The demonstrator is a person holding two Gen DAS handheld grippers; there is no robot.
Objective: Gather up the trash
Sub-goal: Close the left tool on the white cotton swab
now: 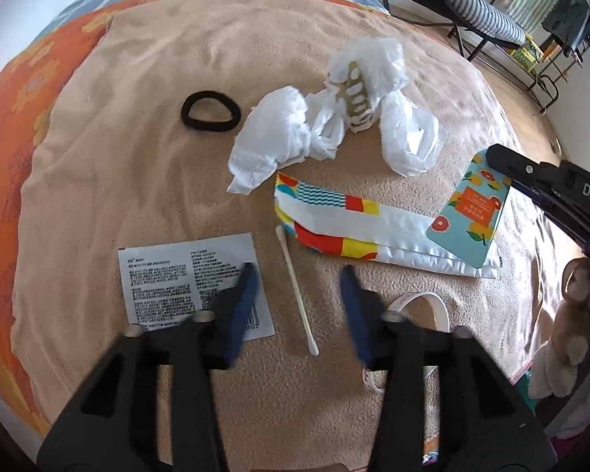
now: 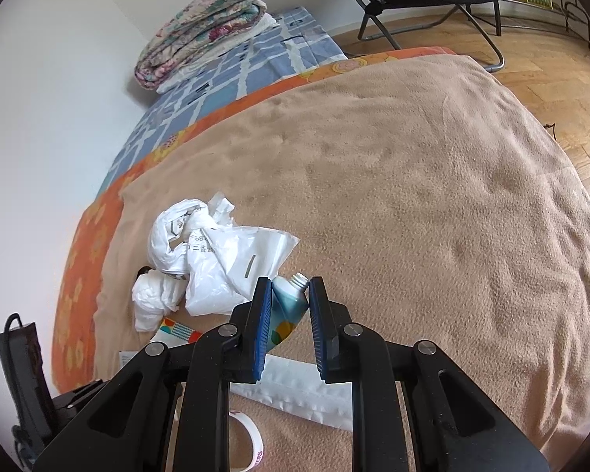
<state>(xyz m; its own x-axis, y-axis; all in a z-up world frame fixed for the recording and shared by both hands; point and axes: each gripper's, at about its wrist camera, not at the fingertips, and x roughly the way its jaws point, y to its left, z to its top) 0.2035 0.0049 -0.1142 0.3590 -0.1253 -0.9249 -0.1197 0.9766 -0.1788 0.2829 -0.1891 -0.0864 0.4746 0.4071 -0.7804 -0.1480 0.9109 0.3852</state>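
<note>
While left gripper (image 1: pixel 297 271) jaws gape over swab (image 1: pixel 296 289), right gripper (image 2: pixel 289 291) pinches tube (image 2: pixel 287 303)

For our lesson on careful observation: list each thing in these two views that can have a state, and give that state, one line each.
Left gripper: open, fingers either side of the cotton swab.
Right gripper: shut on the tube.
Tube: uncapped, flattened, between the fingers.
Cotton swab: lying flat.
Plastic bag: crumpled.
Tissue: crumpled.
Hair tie: lying flat.
Printed sachet: lying flat.
</note>
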